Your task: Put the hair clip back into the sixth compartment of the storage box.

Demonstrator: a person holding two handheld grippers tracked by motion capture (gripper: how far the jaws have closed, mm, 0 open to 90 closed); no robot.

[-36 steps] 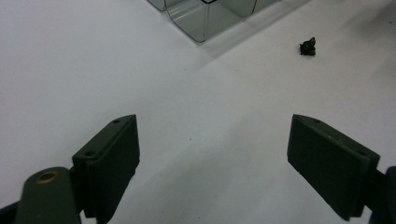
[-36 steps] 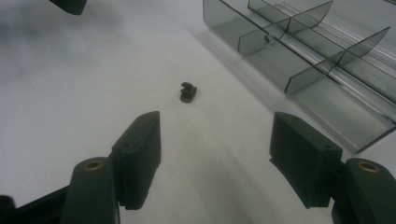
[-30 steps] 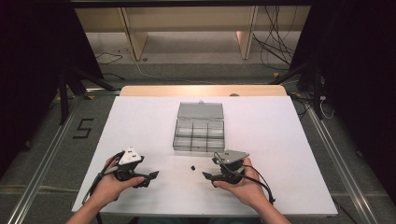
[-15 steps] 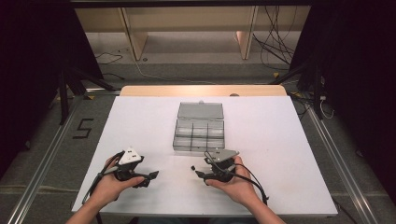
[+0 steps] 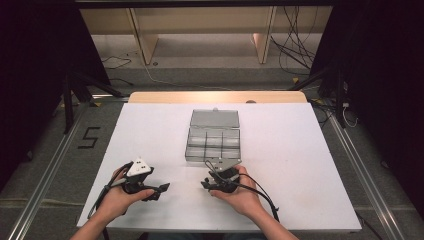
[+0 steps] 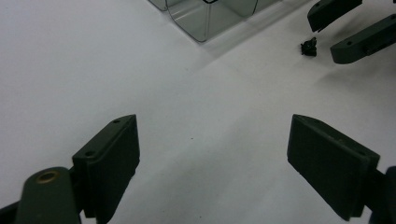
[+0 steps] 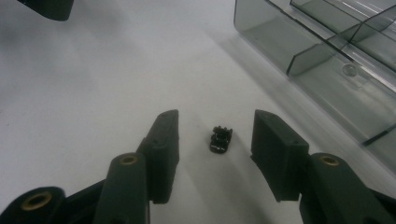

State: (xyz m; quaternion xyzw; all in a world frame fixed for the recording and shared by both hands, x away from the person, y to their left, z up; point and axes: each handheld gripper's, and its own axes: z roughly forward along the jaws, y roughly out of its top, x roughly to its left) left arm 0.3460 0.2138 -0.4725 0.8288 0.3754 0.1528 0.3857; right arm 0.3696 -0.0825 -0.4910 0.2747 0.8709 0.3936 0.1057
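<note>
A tiny black part [image 7: 220, 139] lies on the white table [image 5: 150, 135], in front of a clear compartment box [image 5: 213, 142]. My right gripper [image 7: 215, 126] sits low over the table with the part between its jaws. The jaws have just been closing, but both pads still stand apart from the part. From the left gripper view the same part [image 6: 308, 46] lies by the right gripper's [image 6: 322, 33] tips. My left gripper [image 6: 212, 140] rests wide open on bare table at the front left [image 5: 159, 192], holding nothing.
The box's lid [image 5: 215, 118] lies open towards the far side, and its compartments [image 7: 327, 60] look empty. A wooden strip [image 5: 215, 96] runs along the table's far edge. Cables trail from both grippers towards the person.
My right gripper has slid left to the small black part and its jaws have narrowed around it. The left gripper has stayed where it was.
</note>
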